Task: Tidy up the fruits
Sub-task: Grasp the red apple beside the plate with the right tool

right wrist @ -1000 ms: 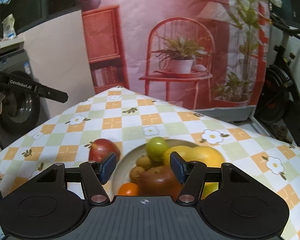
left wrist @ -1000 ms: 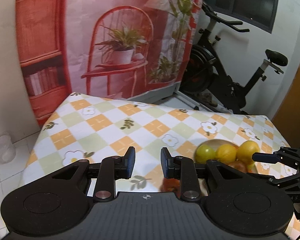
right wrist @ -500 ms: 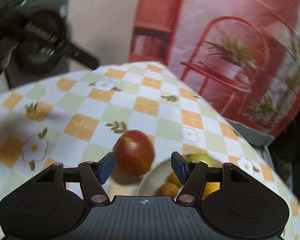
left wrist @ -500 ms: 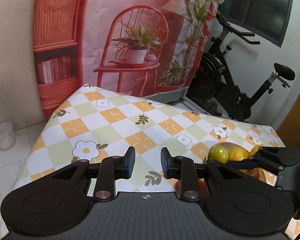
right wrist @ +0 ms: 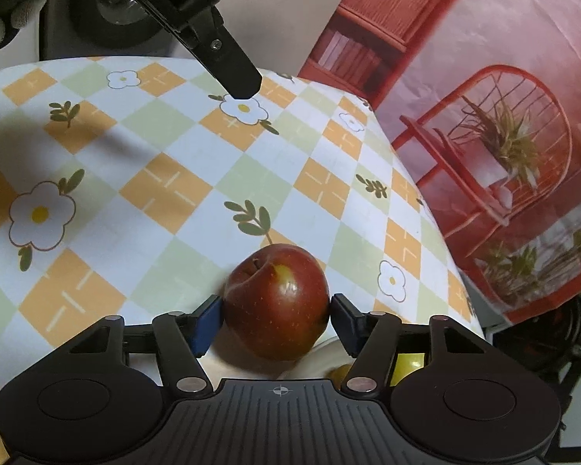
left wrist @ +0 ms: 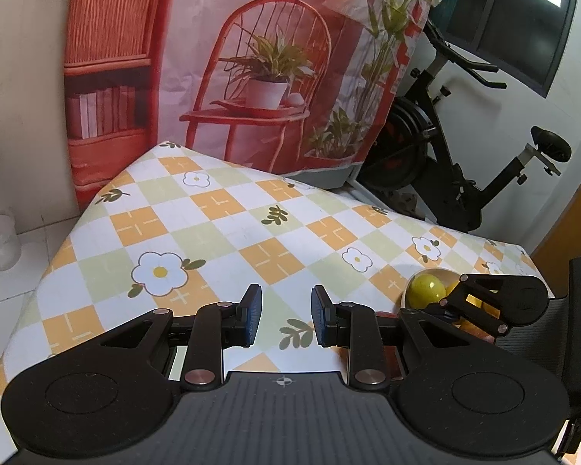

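Two black two-finger grippers were over a table covered in an orange, green and white checked tablecloth with daisy and leaf prints. Landmark: the dark red apple with a yellow patch near its stem.

The apple sat on the tablecloth, stem dimple turned up and to the left in the right wrist view. The right gripper bracketed the apple, its jaws spread wide. Blue-padded fingertips lay level with the apple's widest part, one on each side. The left pad looked to be touching the skin; the right pad sat just beside it, contact unclear. The apple rested on the cloth, not lifted.

Just behind and right of the apple, toward the camera, was the pale rim of a white bowl. A yellow-green round fruit showed in it past the right finger. In the left wrist view the same bowl held a yellow-green fruit and other yellow fruit, partly hidden by the right gripper.

The left gripper hung over bare tablecloth, to the left of the apple, jaws narrowly parted and holding nothing. From the right wrist camera its black finger angled down above the cloth, well beyond the apple.

Beyond the apple: a red printed backdrop showing a chair and potted plant, and a black exercise bike.
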